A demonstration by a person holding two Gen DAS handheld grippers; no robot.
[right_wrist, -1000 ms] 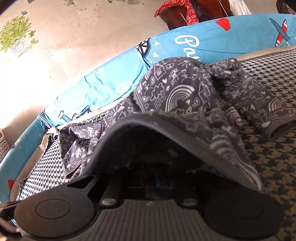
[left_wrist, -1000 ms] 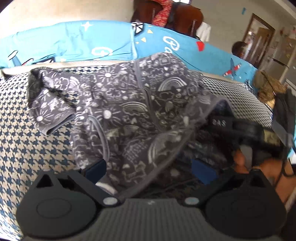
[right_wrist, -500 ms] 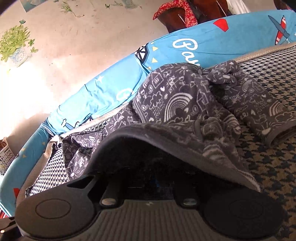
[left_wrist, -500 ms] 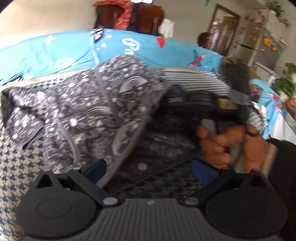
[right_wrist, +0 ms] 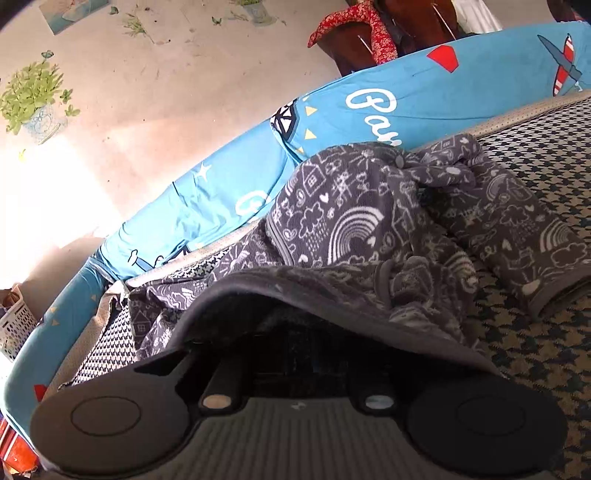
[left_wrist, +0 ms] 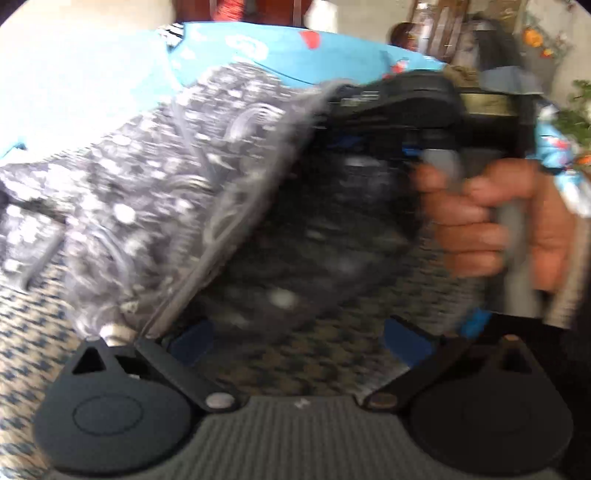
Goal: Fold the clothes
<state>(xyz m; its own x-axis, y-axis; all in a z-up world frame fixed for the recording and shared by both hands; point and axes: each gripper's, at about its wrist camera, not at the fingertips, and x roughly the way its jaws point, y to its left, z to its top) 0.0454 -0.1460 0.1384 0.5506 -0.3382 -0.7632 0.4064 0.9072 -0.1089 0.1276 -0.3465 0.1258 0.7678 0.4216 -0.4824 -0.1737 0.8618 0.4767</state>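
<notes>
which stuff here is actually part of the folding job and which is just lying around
Part of the job:
- grey doodle-print garment
- right gripper, shut on its hem
- left gripper, open

Lying about:
- blue printed sheet
- red cloth
- white basket

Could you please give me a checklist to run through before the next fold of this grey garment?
1. Right tongs gripping the garment: ok, its hem is lifted and drapes over them.
2. Left tongs open and empty: ok, the pads stand wide apart over the bare cushion.
3. Garment edge between the left pads: not ok, it lies at the left-hand pad only.
4. Sleeve laid out flat: not ok, it bunches near the collar.
5. Left view sharp enough to aim: not ok, it is blurred.
</notes>
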